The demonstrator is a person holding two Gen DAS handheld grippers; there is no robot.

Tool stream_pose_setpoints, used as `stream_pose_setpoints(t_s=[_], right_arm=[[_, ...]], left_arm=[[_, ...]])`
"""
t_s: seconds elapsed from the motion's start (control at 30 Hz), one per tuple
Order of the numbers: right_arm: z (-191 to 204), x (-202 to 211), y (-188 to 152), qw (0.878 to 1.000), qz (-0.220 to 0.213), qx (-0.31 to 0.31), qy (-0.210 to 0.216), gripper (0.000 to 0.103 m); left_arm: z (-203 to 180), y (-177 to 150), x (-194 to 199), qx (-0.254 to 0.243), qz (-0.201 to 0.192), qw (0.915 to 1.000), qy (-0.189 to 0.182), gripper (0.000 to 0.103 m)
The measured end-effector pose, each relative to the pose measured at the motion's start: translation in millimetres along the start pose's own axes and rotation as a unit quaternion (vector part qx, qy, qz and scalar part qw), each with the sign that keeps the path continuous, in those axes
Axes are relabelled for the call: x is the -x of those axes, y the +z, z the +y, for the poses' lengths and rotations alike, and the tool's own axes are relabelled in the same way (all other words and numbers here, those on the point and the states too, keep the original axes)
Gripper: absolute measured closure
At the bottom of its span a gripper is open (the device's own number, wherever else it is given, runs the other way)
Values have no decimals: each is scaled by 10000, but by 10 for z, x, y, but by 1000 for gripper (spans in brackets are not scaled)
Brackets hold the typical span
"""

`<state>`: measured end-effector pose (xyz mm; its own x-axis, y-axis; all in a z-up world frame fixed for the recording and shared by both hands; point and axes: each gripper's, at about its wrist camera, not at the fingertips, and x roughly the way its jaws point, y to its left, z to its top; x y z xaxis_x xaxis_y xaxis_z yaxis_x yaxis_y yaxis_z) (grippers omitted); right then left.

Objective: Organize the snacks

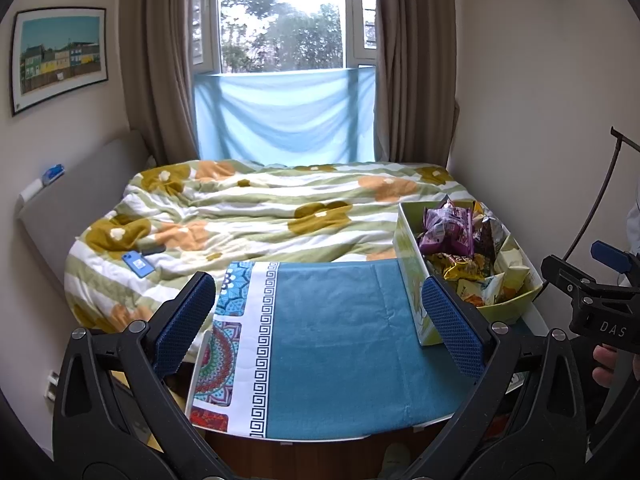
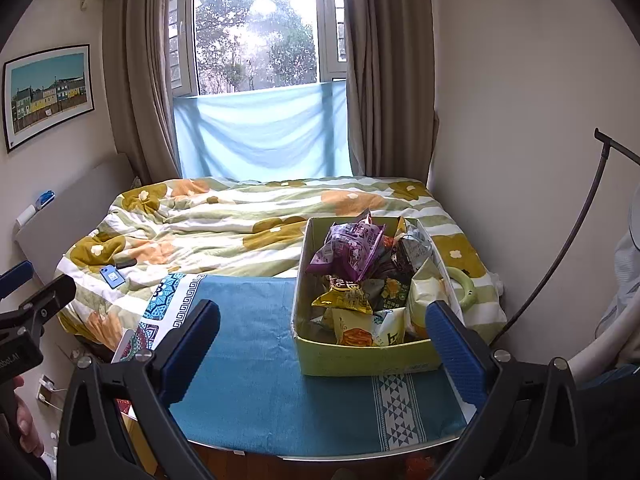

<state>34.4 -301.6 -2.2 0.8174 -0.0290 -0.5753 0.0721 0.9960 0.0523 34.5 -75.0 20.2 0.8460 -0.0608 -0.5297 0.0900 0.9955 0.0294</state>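
Sitting on the right part of a small table [image 2: 248, 380] covered by a teal cloth [image 1: 340, 344], an open yellow-green box [image 2: 360, 356] holds a loose heap of snack packets. A purple packet [image 2: 352, 252] lies on top toward the far side of the box; a gold packet [image 2: 344, 296] sits just below it, a dark green one [image 2: 390, 290] beside that, and a pale packet with orange print [image 2: 356, 334] leans against the near wall of the box. Several packets stick up above the rim.

Left of the box the cloth is bare, ending in a patterned white border [image 1: 244, 340]. Beyond the box lies a bed with a flowered quilt [image 1: 260, 208], and on the quilt, well to the left of the box, rests a blue phone [image 2: 113, 277]. A pale green ring [image 2: 464, 286] lies just to the right of the box.

Both grippers hover near the table's front edge, touching nothing. The left gripper [image 1: 320, 320] has its jaws spread wide, empty, left of the box. The right gripper [image 2: 324, 352] is likewise wide and empty, with the near wall of the box between its blue pads [image 2: 456, 350].
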Motion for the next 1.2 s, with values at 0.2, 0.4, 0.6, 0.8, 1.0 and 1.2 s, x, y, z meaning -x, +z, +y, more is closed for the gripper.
stream_pose_setpoints(t_s=[0.2, 0.4, 0.6, 0.8, 1.0, 1.2], right_arm=[[9, -16, -9, 10000, 9, 21, 11, 1], [23, -22, -12, 10000, 15, 23, 15, 1], [19, -27, -9, 10000, 12, 23, 20, 1], [20, -28, -7, 10000, 14, 28, 17, 1], [38, -29, -9, 10000, 15, 31, 15, 1], [39, -32, -7, 10000, 24, 26, 19, 1]], left_arm=[[18, -3, -47, 71, 61, 10000, -13, 1], [29, 4, -56, 79, 66, 9999, -18, 1], [73, -3, -82, 179, 62, 9998, -66, 1], [104, -17, -94, 187, 80, 9998, -47, 1], [95, -28, -100, 151, 102, 9998, -63, 1], [96, -22, -75, 125, 39, 9999, 11, 1]])
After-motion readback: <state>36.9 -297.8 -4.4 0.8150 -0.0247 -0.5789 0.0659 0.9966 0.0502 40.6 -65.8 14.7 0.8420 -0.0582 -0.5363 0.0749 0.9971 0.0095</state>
